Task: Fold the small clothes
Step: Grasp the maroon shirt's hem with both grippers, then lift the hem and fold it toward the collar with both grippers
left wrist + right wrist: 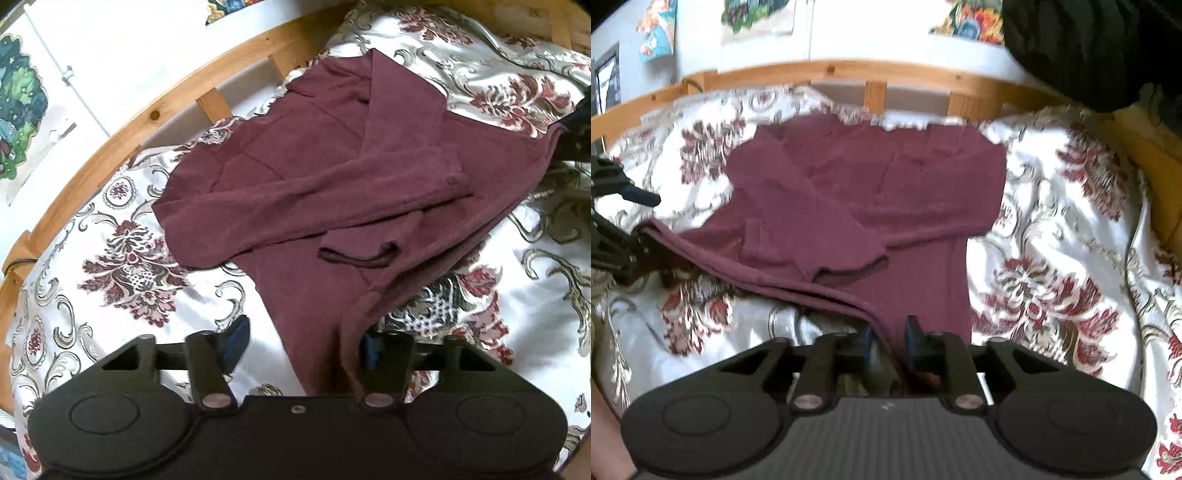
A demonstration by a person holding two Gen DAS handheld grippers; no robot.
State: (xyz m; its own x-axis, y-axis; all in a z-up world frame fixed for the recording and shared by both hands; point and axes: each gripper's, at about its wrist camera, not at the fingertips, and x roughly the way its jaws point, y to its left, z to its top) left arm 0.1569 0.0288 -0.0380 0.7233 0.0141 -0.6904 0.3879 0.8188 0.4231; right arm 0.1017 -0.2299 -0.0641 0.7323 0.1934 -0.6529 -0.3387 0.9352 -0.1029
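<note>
Maroon long-sleeve top [332, 177] lies face-down-ish on the bed's floral bedspread [122, 266], up near the wooden bed frame [155, 110]; both sleeves are folded across the body and overlap, cuffs ending mid-torso, one dark-edged cuff [358, 254] on top. Fabric is flat at the shoulders, hem end bunched and pulled toward me at both lower corners. My left gripper [306, 343] points steeply down over the left hem corner: jaws about half open, hem fabric runs between the blue pads, hugging the right-hand pad [369, 347]; left-hand pad stands clear of it, so not a clamp. In the right wrist view that same gripper [639, 229] sits at the far left edge with the hem's rolled edge running to it. My right gripper [888, 339] also tilts down, at the right hem corner: jaws narrow, a fold of hem between the pads [910, 339], cannot tell if they press on it. A dark garment [1089, 48] sits at the upper right. Colourful pictures [18, 110] on the wall behind; no readable writing or labels anywhere.
</note>
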